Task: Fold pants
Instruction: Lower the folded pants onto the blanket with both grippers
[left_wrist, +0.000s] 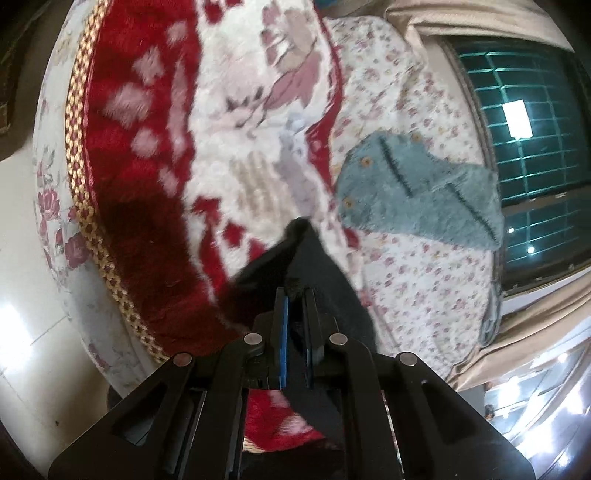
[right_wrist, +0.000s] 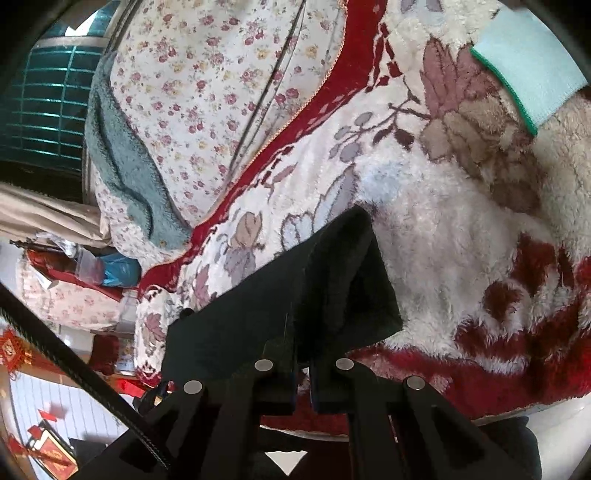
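Both sets of fingers clamped on the black pants (right_wrist: 295, 280) above the plush blanket (right_wrist: 461, 236); thin pinches, could slip and spoil the fold.

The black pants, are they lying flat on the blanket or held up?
Held up. Both grippers pinch the pants, which hang above the blanket.

Left tool (left_wrist: 295, 295) pinches black pants (left_wrist: 314, 258) above blanket (left_wrist: 147, 147).
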